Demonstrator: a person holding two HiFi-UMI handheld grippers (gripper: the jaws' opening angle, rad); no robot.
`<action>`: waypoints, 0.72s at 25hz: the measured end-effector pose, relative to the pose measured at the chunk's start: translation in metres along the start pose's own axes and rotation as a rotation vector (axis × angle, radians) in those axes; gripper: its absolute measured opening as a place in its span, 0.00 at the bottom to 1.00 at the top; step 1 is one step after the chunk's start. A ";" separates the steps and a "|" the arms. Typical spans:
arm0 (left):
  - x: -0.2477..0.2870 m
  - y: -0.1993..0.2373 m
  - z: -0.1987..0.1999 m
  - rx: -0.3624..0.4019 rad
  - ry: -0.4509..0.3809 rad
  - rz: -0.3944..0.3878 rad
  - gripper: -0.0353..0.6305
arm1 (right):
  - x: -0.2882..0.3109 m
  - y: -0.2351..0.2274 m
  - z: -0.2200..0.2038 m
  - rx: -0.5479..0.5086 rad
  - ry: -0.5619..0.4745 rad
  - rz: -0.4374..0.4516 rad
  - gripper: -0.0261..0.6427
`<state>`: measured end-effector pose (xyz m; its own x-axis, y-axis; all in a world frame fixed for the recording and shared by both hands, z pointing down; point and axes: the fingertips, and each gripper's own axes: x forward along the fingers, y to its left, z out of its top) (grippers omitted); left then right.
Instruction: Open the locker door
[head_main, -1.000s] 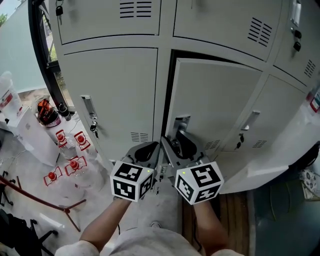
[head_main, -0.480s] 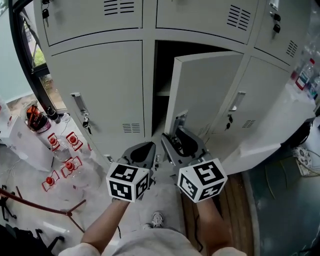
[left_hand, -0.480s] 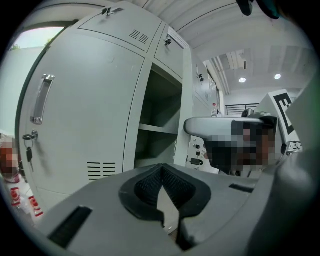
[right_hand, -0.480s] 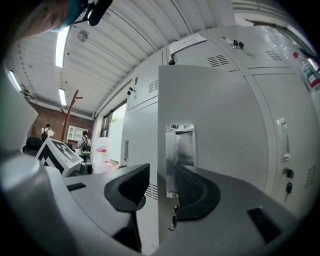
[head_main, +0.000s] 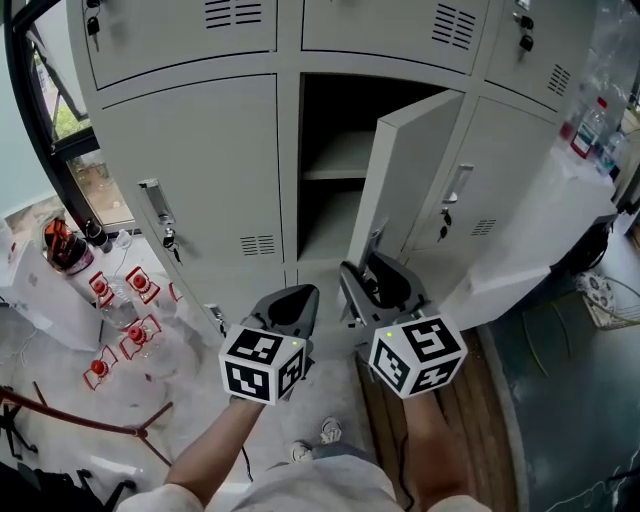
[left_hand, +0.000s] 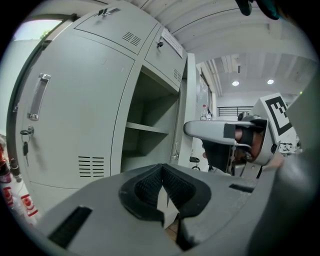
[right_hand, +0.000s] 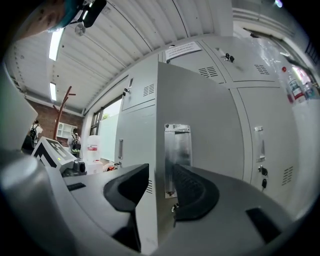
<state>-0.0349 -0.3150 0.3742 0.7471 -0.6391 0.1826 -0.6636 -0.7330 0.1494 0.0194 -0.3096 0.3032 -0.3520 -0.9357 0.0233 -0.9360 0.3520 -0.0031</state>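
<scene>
**Q:** What surrounds the lockers, left to right?
**A:** At far left is a dark window frame (head_main: 35, 120). Below it, clear bottles with red markings (head_main: 140, 335) stand on the floor. Next comes a closed door (head_main: 210, 170) with a handle and hanging keys. Then the open compartment (head_main: 335, 215) with one shelf (head_main: 335, 160), the locker door (head_main: 410, 170), and a closed neighbour door (head_main: 500, 170) just beyond its hinge side.

**Q:** How does the locker door lie?
**A:** Its long axis is upright. It is hinged at the right and swung partly out, with its free edge toward the person.

**Q:** And the tongs?
**A:** The left tongs (head_main: 290, 300) have their pads together and hold nothing. The right tongs (head_main: 372, 278) have just been opening. Their jaws stand wide apart, straddling the door's free edge beside its metal handle plate (right_hand: 177, 150).
</scene>
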 end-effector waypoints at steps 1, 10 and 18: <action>-0.001 -0.002 0.000 0.003 0.001 -0.006 0.06 | -0.003 -0.001 0.000 0.001 0.001 -0.006 0.26; 0.000 -0.027 0.009 0.034 0.002 -0.087 0.06 | -0.021 -0.008 0.000 0.017 0.010 -0.046 0.26; 0.008 -0.036 0.012 0.043 0.005 -0.126 0.06 | -0.030 -0.014 0.000 0.019 0.003 -0.084 0.24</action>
<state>-0.0049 -0.2968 0.3588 0.8242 -0.5404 0.1695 -0.5622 -0.8167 0.1298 0.0432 -0.2867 0.3029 -0.2726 -0.9617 0.0275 -0.9621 0.2721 -0.0204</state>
